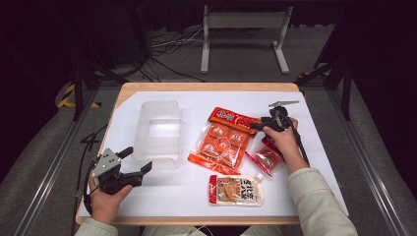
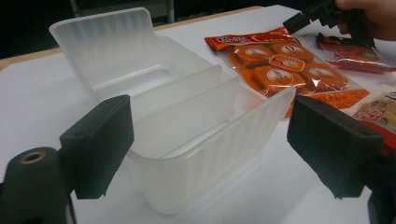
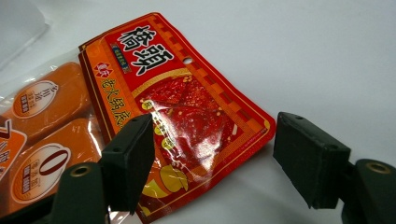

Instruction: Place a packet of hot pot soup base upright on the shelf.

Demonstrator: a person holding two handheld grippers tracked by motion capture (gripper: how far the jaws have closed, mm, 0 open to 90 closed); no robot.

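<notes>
White-topped table (image 1: 162, 194) w/ clear tub (image 1: 158, 132), orange snack bag (image 1: 220, 145), red pouch (image 1: 231, 117), two more packets — all lying flat.

The red sauce packet (image 3: 187, 112) lies flat on the white table, glossy, with big Chinese letters on top and a small hang hole. Its lower end lies between the open fingers (image 3: 128, 158) of the right gripper (image 3: 215, 163), nearer the left one. Its left edge overlaps an orange snack bag (image 3: 42, 116).

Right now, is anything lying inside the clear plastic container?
No, the clear plastic container shows bare compartments, and every packet lies outside it.
</notes>
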